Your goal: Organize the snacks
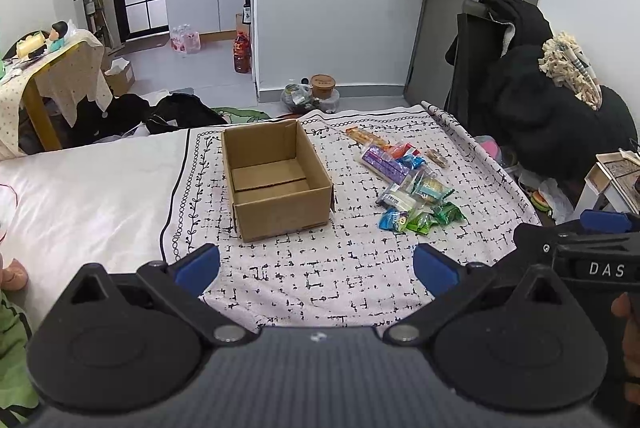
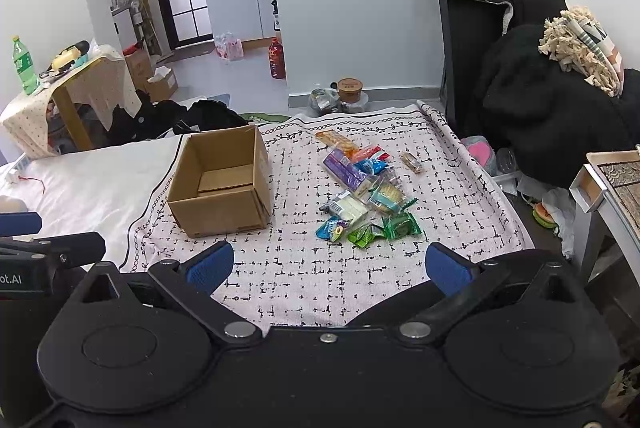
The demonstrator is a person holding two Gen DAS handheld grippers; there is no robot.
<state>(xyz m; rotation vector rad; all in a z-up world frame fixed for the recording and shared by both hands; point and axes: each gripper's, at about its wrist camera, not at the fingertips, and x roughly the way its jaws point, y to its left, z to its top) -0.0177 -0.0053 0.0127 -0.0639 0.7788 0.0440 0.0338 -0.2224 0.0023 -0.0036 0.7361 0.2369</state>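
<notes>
Cardboard box (image 1: 276, 180) empty, open-topped, left on the patterned cloth (image 1: 352, 260) over the bed; snack pile (image 1: 412, 184) well apart to its right. Left tool (image 1: 316, 268) spread wide, holding nothing; right tool (image 2: 330, 264) likewise wide and empty. Likely risks: slippery, overlapping packets sliding from a pinch, light box shifting on soft bedding. No obstruction between pile and box.

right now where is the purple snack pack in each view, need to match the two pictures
Left wrist view: the purple snack pack lies right of centre, in the far part of the snack pile.
Right wrist view: the purple snack pack lies just right of centre, mid-height.
Shared landmark: the open cardboard box stands to its left in both.
</notes>
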